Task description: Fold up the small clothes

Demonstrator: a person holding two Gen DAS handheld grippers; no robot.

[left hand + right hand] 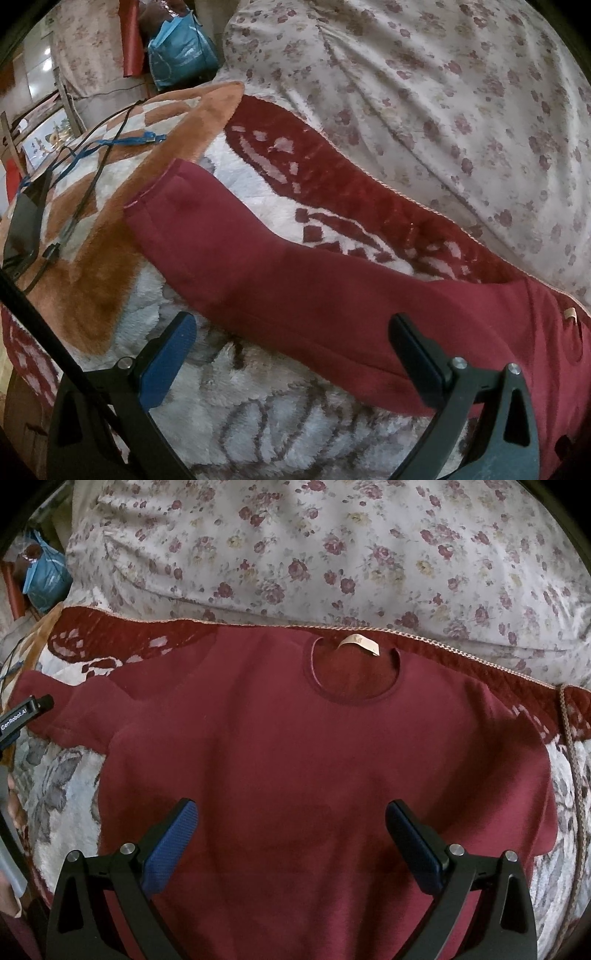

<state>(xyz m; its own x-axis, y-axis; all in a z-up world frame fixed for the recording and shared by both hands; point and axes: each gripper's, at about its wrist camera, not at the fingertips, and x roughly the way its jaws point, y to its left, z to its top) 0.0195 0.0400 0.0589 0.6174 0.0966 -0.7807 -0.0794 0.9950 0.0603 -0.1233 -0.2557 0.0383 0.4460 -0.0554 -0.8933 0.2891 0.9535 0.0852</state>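
1. I judge this to be the start of the fold: the sweater lies flat and face up on the blanket, collar toward the blanket's far edge, where it meets the floral quilt. No fold is made yet, as far as I can see.

2. My left gripper has its fingers spread wide and holds nothing. The sleeve runs slantwise across the gap between them, its cuff away toward the blanket's left edge. I cannot tell whether the pads touch the cloth or hang just over it.

3. My right gripper is likewise spread and empty, over the sweater's lower chest, the collar well beyond the tips.

4. Next, I reckon, the left sleeve should go in across the chest. That calls for closing the left fingers on the sleeve near the cuff, taking the sleeve only and not the plush pile beneath.

5. The right sleeve I cannot make out clearly; the sweater's right side bulges near the blanket's right edge, beside a braided cord.
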